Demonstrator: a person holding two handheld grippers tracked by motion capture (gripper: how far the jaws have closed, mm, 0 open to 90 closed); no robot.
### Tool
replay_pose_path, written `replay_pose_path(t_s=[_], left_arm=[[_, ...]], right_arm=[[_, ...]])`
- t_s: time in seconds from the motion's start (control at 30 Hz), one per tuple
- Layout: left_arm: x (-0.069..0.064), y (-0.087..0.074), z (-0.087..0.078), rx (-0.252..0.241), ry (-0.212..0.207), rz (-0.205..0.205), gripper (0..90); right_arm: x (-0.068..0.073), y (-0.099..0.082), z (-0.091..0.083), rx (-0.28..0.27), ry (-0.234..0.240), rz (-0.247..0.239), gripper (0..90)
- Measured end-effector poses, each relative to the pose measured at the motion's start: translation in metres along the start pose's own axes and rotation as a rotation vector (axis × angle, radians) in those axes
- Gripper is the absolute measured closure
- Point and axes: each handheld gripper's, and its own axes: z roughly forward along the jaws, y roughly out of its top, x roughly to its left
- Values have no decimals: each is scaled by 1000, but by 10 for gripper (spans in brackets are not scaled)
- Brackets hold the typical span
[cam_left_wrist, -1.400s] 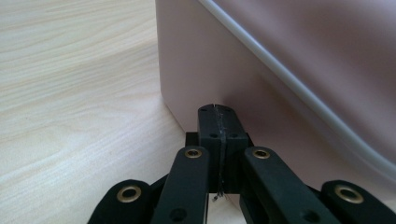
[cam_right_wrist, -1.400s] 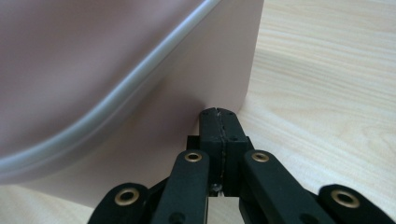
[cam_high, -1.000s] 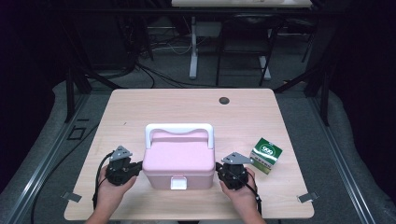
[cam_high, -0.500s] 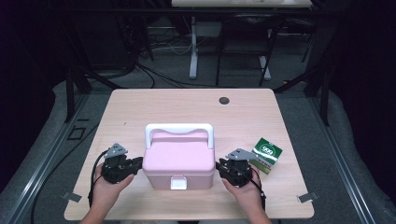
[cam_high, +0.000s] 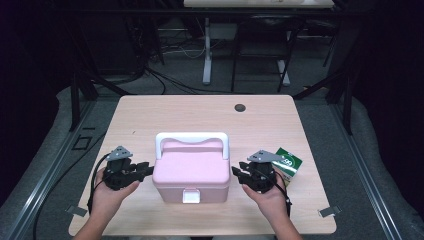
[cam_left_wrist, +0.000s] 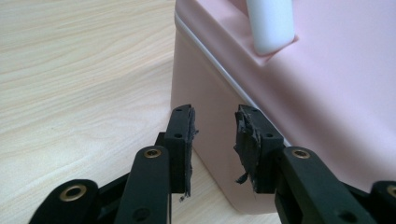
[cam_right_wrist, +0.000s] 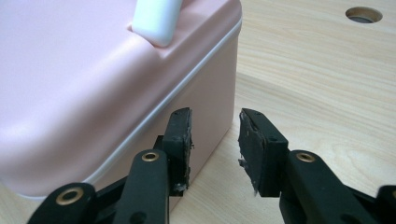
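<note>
The pink plastic storage box (cam_high: 191, 175) is judged to be rigid and fairly light if empty, though what it holds cannot be told with the lid shut. Its smooth, glossy walls would likely be slippery for narrow pads, so a squeeze from both ends is thought less secure than a hold on the white carrying handle (cam_high: 192, 141), which is folded down flat across the back of the lid. The small white latch (cam_high: 191, 196) on the front wall is taken to be the place where the lid would be released.

The box is seen near the front edge of the tabletop (cam_high: 165, 114), about midway across. It is rounded at the corners, with a thin pale seam between lid and body. A green carton (cam_high: 288, 163) lies to the right of the box, and a round cable hole (cam_high: 240, 107) is set behind the box, toward the far edge.

The left hand-held gripper (cam_high: 145, 171) is held just beside the left end of the box, and the right hand-held gripper (cam_high: 237, 173) just beside its right end. The jaws of each have just been opening and stand partly apart, with nothing clamped; in each gripper view a corner of the box is seen just beyond the pads (cam_left_wrist: 180, 140), free of them.
</note>
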Motion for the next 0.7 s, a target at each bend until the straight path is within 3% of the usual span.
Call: replay_pose_path(t_s=[0.1,0.17,0.2,0.27,0.47,0.5,0.53,0.63,0.67,0.7], left_arm=[[2,3,-2,5,-5,4,660],[2,5,-3,4,1,10,660],[2,8,-5,2,5,16,660],[1,9,-6,2,8,14,660],[0,17,-14,-11,16,25,657],[0,19,-17,-13,16,29,656],[0,21,-19,-16,15,31,654],[-2,26,-25,-22,14,38,642],[-3,31,-29,-26,11,43,642],[-3,31,-29,-26,11,43,640]], right_arm=[[0,2,-3,3,0,-11,635],[-1,4,-4,3,27,-6,634],[-1,6,-5,11,-3,-15,634],[-2,8,-6,12,22,-16,634],[-3,15,-13,-2,38,-14,634],[-3,17,-14,-2,23,-12,634],[-4,19,-16,-8,41,-11,633],[-4,25,-21,-11,11,-1,634],[-5,30,-24,-21,46,3,634],[-5,30,-24,-21,46,3,634]])
